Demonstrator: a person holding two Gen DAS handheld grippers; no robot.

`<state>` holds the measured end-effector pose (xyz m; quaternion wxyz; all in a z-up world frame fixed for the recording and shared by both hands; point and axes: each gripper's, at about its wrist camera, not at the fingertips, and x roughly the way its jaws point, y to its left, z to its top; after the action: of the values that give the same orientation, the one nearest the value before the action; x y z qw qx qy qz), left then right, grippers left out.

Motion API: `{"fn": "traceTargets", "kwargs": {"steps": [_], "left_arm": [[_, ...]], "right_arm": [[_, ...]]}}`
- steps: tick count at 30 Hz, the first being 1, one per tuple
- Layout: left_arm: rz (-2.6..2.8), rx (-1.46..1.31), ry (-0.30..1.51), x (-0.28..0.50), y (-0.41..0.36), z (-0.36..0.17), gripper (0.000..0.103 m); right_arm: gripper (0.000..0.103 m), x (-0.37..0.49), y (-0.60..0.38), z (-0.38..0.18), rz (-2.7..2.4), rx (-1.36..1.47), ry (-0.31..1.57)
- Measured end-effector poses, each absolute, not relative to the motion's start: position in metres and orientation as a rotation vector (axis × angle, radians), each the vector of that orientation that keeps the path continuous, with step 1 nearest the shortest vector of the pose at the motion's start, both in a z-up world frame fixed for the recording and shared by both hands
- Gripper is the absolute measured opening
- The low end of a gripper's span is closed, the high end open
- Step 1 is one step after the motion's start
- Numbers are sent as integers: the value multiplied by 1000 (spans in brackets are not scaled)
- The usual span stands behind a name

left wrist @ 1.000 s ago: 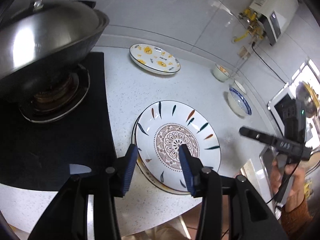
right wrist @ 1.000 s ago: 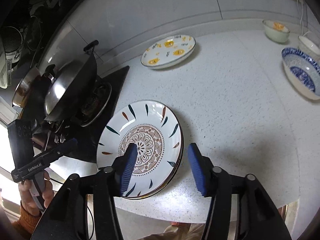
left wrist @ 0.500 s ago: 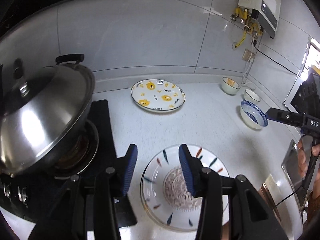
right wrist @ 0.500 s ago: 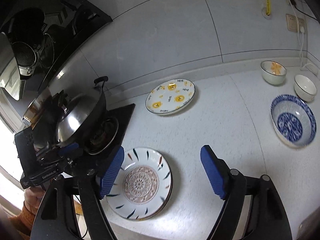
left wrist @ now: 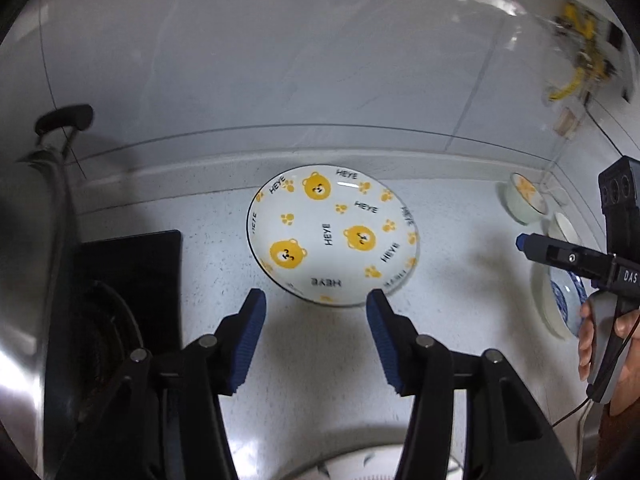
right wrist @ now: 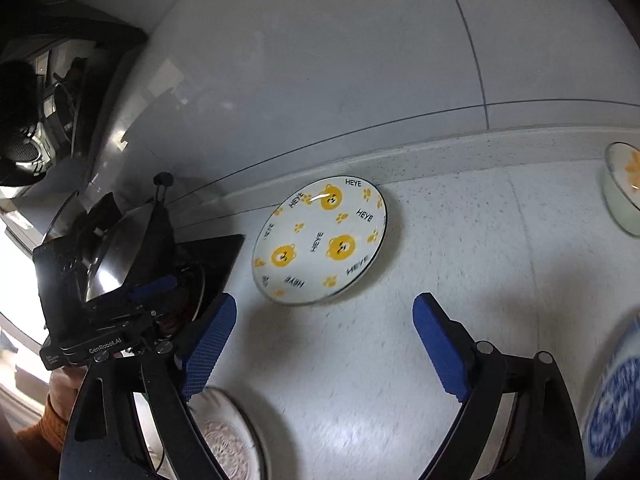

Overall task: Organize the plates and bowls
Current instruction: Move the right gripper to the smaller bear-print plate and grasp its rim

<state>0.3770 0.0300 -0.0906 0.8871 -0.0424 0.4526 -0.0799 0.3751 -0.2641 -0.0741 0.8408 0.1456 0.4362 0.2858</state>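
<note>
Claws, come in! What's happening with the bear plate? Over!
Left claw and right claw both opening, nothing between them. Bear plate flat on the counter, untouched, just ahead of both. Nothing in the way.

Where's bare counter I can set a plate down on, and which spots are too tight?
Free: the speckled counter between the bear plate and the orange-flower bowl, plus the strip in front of the bear plate, ahead of both open grippers. Crowded: the left side by the black stove and wok, and the right corner with the blue-patterned bowl.
</note>
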Motion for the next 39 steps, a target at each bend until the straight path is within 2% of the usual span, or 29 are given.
{"fn": "traceTargets", "kwargs": {"steps": [9,19,23,25,27,31,34,36,39], "left_arm": [[-47,-169,1068,454,52,-144,51],[-29,-272,1130,486,69,-185,51],[-72,-358,1145,493,74,-197,50],[-93,-395,1153,496,76,-201,49],[-129,-456,1160,501,79,-208,43],[-177,-501,1173,509,82,-212,42],[-178,-520,1177,510,82,-214,41],[-133,-486,1189,512,85,-214,15],[-147,-530,1198,507,89,-217,13]], "right_arm": [[87,469,-244,-125,663,376,1072],[84,507,-225,-160,645,357,1182],[69,514,-221,-167,670,342,1213],[55,514,-218,-168,677,325,1218],[46,518,-216,-171,683,314,1227],[29,524,-212,-175,707,306,1242],[23,524,-216,-176,710,295,1240],[16,524,-221,-178,701,296,1237],[11,521,-232,-179,687,304,1239]]}}
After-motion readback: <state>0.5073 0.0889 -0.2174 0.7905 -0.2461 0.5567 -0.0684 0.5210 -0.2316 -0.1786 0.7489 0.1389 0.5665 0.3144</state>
